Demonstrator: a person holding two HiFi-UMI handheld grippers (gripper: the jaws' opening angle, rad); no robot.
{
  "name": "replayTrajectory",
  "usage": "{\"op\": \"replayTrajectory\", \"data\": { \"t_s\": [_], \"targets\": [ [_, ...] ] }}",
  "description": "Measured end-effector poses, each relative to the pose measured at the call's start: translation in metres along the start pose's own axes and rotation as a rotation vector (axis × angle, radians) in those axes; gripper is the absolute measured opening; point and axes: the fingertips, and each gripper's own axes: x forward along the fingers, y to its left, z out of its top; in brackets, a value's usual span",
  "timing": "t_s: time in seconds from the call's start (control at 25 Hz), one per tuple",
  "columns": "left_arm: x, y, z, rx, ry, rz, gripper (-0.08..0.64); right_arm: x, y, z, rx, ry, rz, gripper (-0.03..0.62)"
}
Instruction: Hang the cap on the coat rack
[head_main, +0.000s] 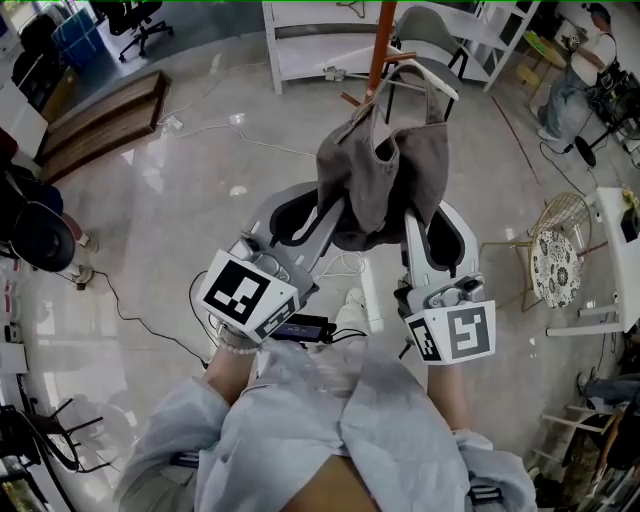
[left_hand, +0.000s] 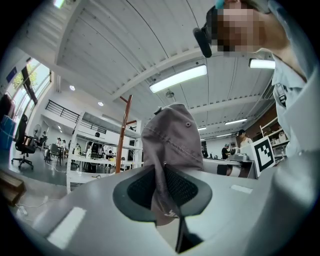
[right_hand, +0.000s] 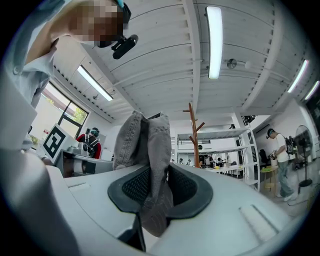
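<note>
**Cap held in both grippers, not yet on the rack**

Item under inspection: grey cap (head_main: 385, 185), carried clear of the floor in front of the person. The left gripper (head_main: 318, 212) has one side of it and the right gripper (head_main: 420, 222) the other.

Reason for the hold, as judged: the cap is soft and collapses into folds. A grip on each side keeps it spread and lets its opening be steered over a peg.

Left claw: clamped. In the left gripper view both dark pads press on a fold of the cap (left_hand: 170, 145), and a tail of fabric pokes out below them.

Right claw: clamped at a moderate gap, because the bunched cloth between the pads is thick. The cap (right_hand: 147, 145) rises above the jaws and a fold hangs out beneath.

Position against target: the coat rack (head_main: 378, 45), a brown pole with upward-angled pegs, stands beyond the cap. Both gripper views show the pole (left_hand: 125, 135) (right_hand: 193, 135) in the background, apart from the fabric.

Finding: approach stage, hanging not done. The cap likely needs to go over a peg tip before either claw lets go.
</note>
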Motion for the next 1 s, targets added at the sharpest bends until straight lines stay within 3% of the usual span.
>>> {"op": "replayTrajectory", "data": {
  "t_s": [0.36, 1.0],
  "targets": [
    [0.067, 0.024, -0.006, 0.007, -0.011, 0.022, 0.058, 0.044, -0.058, -0.010, 0.003, -0.011, 0.025, 0.095],
    [0.174, 0.075, -0.016, 0.023, -0.004, 0.143, 0.058, 0.133, -0.153, -0.030, 0.047, -0.010, 0.154, 0.095]
  ]
}}
